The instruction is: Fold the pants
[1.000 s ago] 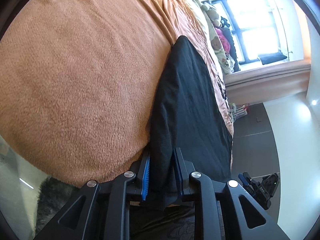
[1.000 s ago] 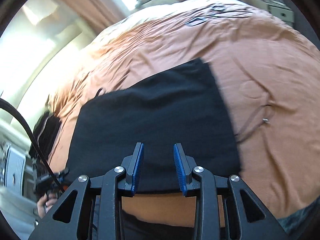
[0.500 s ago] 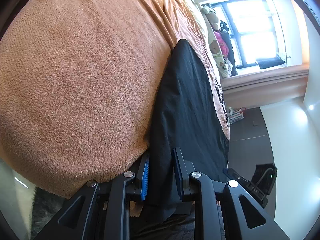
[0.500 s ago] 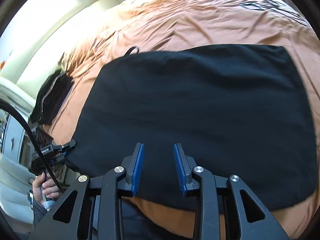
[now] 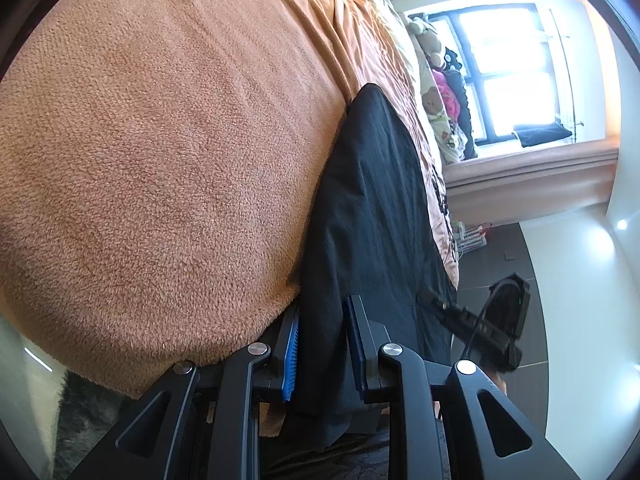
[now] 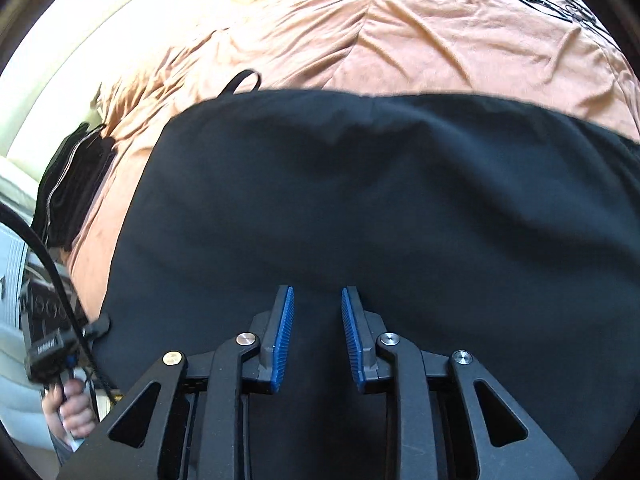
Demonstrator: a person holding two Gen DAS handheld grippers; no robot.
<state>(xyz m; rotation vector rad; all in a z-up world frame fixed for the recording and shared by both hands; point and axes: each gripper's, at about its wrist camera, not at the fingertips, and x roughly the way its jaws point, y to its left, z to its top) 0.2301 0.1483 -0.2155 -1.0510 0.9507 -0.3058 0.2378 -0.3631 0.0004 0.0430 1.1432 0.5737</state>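
Pants (image 6: pixel 360 200) lay across the frame's centre on the orange blanket (image 6: pixel 400 40); left gripper (image 5: pixel 322 340) pinched their edge, right gripper (image 6: pixel 316 332) hovered above them, fingers apart.

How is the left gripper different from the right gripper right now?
The left gripper has the black pants between its fingers, at the edge of the bed; the right gripper holds nothing. The left one is edge-on to the cloth; the right hovers over it. Both have blue pads.
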